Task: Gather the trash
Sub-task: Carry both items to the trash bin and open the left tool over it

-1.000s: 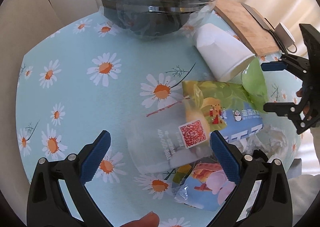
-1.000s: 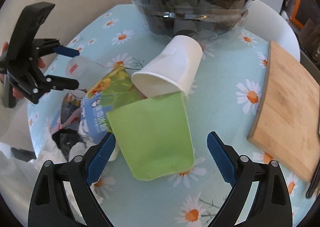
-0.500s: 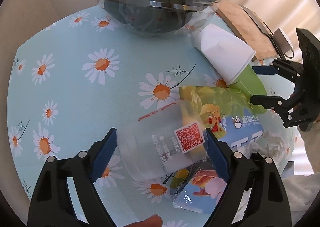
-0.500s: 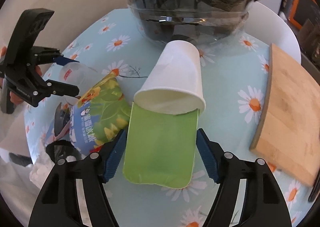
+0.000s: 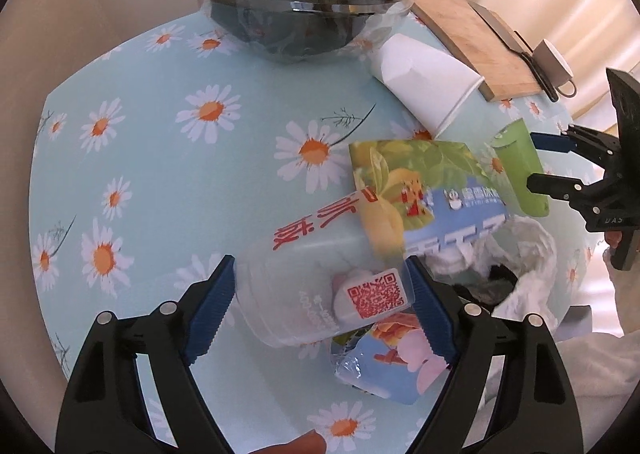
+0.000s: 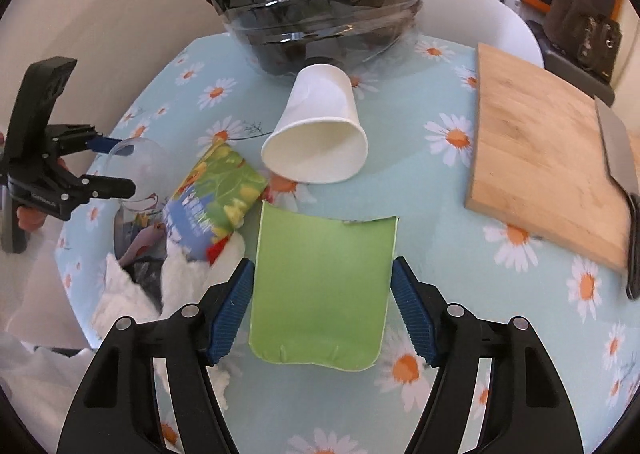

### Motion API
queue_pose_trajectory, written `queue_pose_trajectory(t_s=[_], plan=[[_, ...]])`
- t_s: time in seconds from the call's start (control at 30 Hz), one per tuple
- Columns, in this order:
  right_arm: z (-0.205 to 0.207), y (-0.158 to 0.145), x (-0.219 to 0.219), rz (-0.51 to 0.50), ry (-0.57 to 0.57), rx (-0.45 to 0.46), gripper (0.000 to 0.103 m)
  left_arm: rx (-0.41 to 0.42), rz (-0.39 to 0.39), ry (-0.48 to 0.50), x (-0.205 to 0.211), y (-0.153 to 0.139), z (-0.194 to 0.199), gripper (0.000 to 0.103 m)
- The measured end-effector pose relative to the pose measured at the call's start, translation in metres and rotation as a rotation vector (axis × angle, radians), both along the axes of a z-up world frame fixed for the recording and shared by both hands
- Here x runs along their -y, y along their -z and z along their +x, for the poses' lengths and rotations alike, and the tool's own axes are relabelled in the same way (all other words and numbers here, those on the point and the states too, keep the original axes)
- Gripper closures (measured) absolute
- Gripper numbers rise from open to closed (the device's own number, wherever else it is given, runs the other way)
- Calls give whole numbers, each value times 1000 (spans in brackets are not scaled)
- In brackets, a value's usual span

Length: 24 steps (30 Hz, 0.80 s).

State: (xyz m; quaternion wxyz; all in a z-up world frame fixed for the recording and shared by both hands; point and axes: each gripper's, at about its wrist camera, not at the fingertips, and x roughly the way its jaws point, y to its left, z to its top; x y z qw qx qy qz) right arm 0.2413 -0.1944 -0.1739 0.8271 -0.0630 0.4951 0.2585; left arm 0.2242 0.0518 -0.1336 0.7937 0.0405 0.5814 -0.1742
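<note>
Your left gripper [image 5: 322, 294] clamps the clear plastic cup [image 5: 320, 286], your right gripper [image 6: 322, 310] clamps the green carton [image 6: 322, 290]; white paper cup [image 6: 320, 138] lies between them and the bag-lined bowl [image 6: 320, 14], snack packet [image 6: 216, 194] alongside

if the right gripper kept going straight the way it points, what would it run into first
The right gripper is already closed on the green carton piece. Straight ahead lies the tipped white paper cup, probably the first contact, with the bag-lined glass bowl behind it. Depth is hard to judge.
</note>
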Motion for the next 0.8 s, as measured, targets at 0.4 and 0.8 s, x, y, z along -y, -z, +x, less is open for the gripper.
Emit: queue_pose_trajectory(t_s=[0.4,0.8], plan=[[-46,-10,14,-48,32,27,38,-3,-6,-99,-41,1,-40,21],[-73,-23,25,-58,76,56,38,49,10,-131,-64,-23,-56,21]])
